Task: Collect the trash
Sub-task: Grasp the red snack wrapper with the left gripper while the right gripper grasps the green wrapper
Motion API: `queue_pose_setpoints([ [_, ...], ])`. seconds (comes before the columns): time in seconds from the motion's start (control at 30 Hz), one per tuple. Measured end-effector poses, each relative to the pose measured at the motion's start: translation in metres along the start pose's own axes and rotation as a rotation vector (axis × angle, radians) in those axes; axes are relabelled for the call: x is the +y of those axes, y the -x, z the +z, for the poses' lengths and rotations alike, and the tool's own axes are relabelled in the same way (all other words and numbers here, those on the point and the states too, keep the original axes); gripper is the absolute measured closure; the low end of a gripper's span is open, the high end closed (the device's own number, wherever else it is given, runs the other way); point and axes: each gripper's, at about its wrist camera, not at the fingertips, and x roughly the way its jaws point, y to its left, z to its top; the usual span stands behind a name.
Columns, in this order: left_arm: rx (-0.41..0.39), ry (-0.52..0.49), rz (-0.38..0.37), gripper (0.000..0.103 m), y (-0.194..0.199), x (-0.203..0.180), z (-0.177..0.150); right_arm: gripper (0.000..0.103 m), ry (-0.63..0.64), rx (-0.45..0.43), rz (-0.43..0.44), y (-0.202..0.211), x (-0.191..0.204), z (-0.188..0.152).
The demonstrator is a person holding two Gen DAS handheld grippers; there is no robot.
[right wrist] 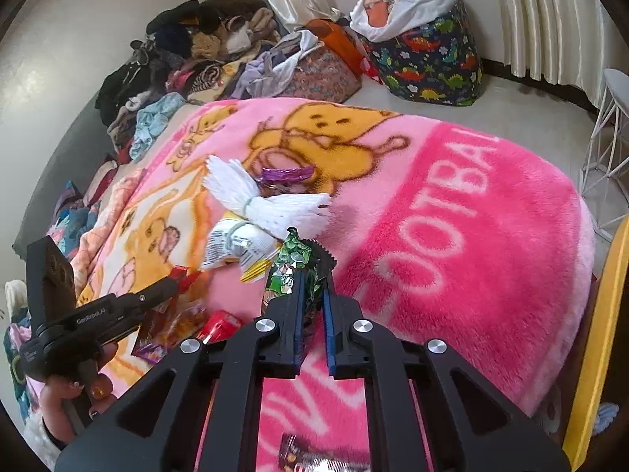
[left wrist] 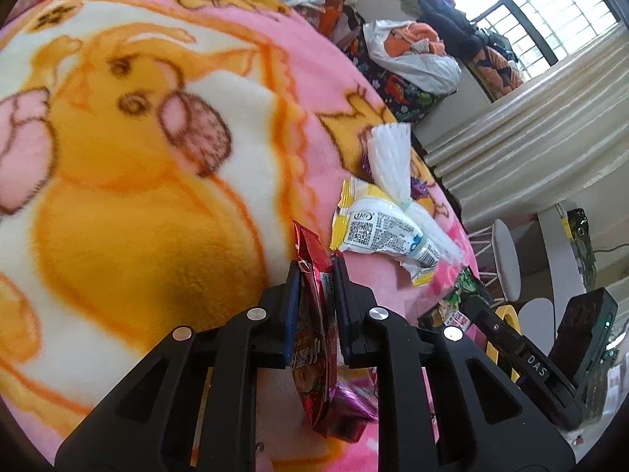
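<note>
My left gripper [left wrist: 314,271] is shut on a red snack wrapper [left wrist: 314,275] above the pink blanket [left wrist: 118,157]. It also shows in the right wrist view [right wrist: 184,279]. My right gripper [right wrist: 312,275] is shut on a green snack wrapper [right wrist: 293,265], which also shows in the left wrist view [left wrist: 464,291]. A yellow-and-white wrapper [left wrist: 377,230] and a white tied bundle [left wrist: 393,161] lie on the blanket ahead. A purple wrapper [right wrist: 285,175] lies behind the bundle [right wrist: 267,200]. More wrappers [right wrist: 173,326] lie under the left gripper.
A dinosaur-print bag [right wrist: 428,63] stuffed with clothes and a clothes pile [right wrist: 204,51] stand on the floor beyond the bed. A white wire stool [right wrist: 605,137] is at the right. A dark wrapper [right wrist: 314,460] lies near the blanket's front edge.
</note>
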Motion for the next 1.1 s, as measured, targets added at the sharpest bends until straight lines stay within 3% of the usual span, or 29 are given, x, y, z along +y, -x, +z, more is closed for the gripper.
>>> queue_pose_setpoints([
  [0.47,-0.11,-0.053,-0.002,0.092,0.046,-0.028,0.0,0.094,0.014,-0.057,0.013,0.042,0.01,-0.01],
  [1.1,-0.121,-0.177,-0.073,0.092,0.051,-0.094,-0.022,0.095,-0.002,-0.149,0.008,0.1,-0.004,-0.021],
])
